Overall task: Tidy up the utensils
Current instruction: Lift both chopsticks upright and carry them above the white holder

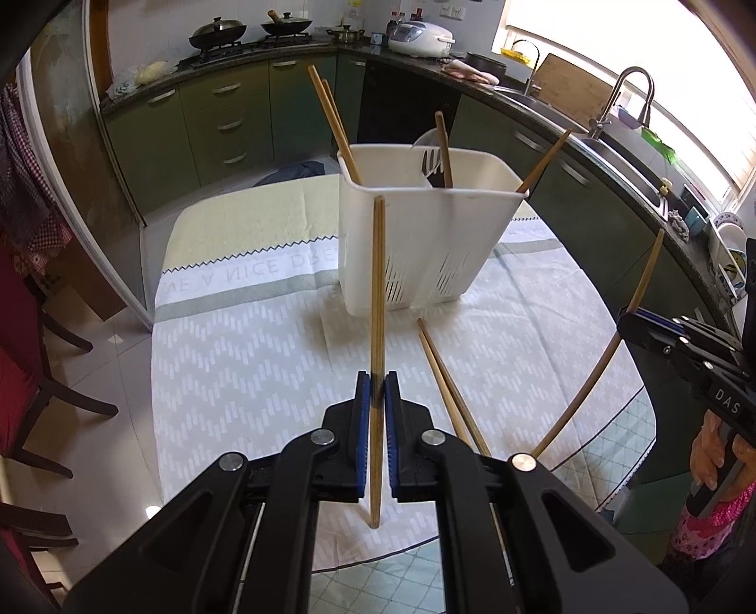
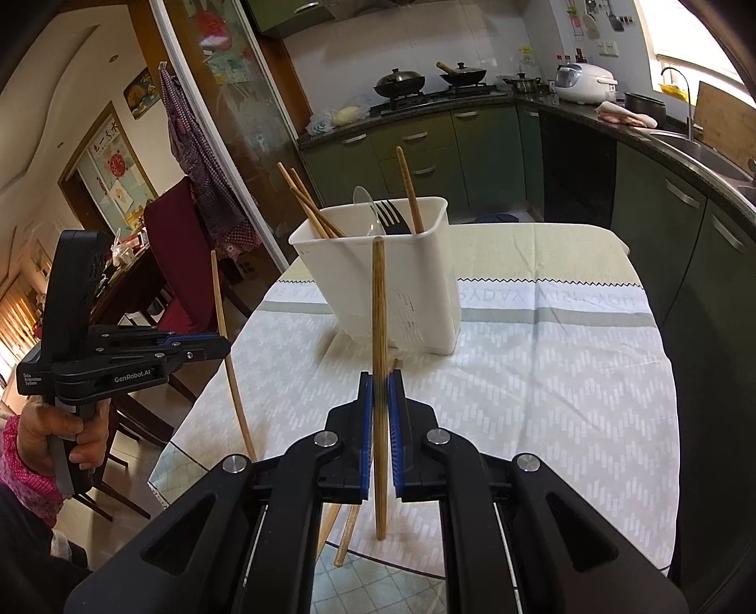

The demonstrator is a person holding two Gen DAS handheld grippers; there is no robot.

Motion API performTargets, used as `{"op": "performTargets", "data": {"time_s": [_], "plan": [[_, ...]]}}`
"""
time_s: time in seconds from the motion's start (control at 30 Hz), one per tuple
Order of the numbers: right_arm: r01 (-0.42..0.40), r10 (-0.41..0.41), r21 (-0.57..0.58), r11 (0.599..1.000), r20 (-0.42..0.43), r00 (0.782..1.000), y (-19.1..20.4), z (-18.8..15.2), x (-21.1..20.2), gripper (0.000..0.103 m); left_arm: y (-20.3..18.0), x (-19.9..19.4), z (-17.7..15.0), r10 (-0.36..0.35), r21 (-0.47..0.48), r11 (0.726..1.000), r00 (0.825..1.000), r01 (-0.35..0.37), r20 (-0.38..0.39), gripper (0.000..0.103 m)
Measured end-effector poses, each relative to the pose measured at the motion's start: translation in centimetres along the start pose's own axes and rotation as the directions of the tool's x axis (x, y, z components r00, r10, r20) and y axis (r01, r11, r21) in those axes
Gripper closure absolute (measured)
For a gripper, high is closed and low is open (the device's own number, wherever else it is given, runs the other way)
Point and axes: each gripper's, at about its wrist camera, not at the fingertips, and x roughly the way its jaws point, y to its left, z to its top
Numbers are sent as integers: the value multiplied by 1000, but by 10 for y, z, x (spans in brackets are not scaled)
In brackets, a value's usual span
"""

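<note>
Our left gripper (image 1: 377,389) and right gripper (image 2: 379,389) each clamp fingers on a light, stiff, slippery chopstick (image 1: 377,283), gripped low.

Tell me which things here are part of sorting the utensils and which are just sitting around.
For the job: left gripper and right gripper, each clamping a chopstick; white caddy; loose chopsticks.

Lying about: woks, rice cooker, red chair.

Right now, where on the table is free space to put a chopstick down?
The cloth left of the white holder is bare, and so is the cloth to its right. It is crowded just in front of the holder, where two loose chopsticks lie.
</note>
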Motion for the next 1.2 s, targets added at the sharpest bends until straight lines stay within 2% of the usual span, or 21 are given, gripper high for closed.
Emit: {"op": "performTargets", "data": {"time_s": [0.43, 0.63, 0.87, 1.2], "plan": [[6, -6, -19, 1000, 11, 1000, 3, 3, -4, 96, -4, -13, 4, -5, 13, 1000, 999, 5, 32, 97], [1, 0, -37, 999, 43, 999, 10, 14, -17, 96, -9, -25, 9, -8, 25, 1000, 998, 6, 59, 97], [0, 10, -73, 997, 134, 991, 24, 45, -45, 96, -16, -52, 27, -25, 43, 999, 994, 20, 111, 97], [5, 31, -138, 990, 259, 965, 55, 108, -77, 96, -27, -95, 61, -27, 69, 998, 979, 13, 202, 97]]}}
